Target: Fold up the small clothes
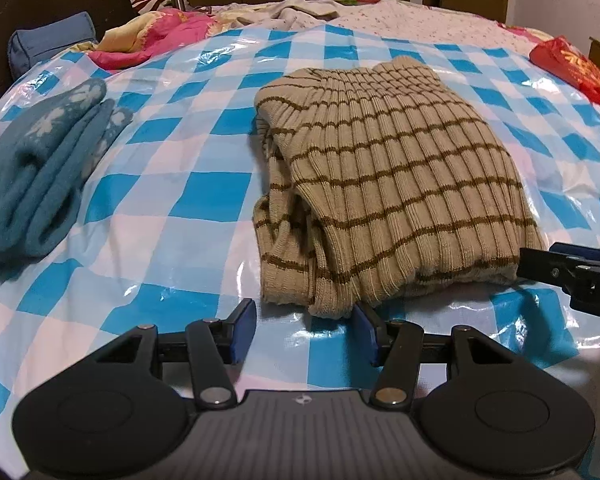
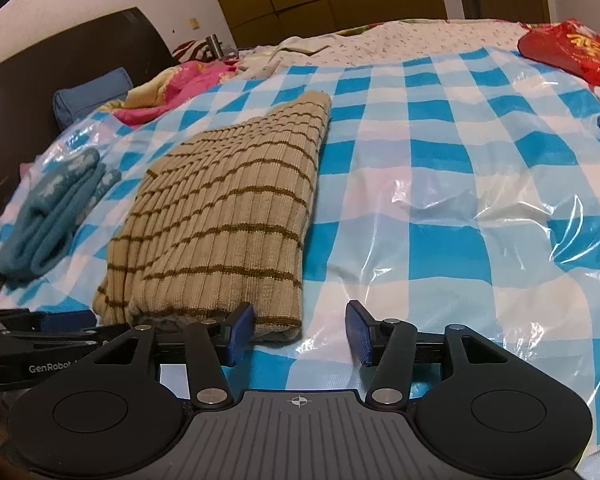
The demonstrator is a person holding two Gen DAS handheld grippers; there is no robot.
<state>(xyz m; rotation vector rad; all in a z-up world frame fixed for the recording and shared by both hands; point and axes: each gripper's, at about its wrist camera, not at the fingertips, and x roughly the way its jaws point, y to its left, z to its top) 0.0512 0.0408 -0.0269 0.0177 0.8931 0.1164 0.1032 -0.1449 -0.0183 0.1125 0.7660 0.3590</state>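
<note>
blue garment point(image 1: 40, 168): folded, lying at the left on the checked sheet point(image 1: 188, 168).
sweater point(image 1: 384, 184): striped, folded, mid-bed, well apart from the blue garment.
my left tongs point(image 1: 306, 330): released, nothing between the pads, right pad just beside the sweater's near hem.
my right tongs point(image 2: 300, 330): released, at the sweater's near right corner, gripping nothing.

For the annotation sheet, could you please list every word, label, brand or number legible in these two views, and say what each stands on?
"GenRobot", cut off after that: white print on the left gripper, in the right wrist view.
"D", rest out of frame: white letter on the right gripper, in the left wrist view.
Yellow characters on the red bag: too blurred to read.
No other text is legible.
</note>
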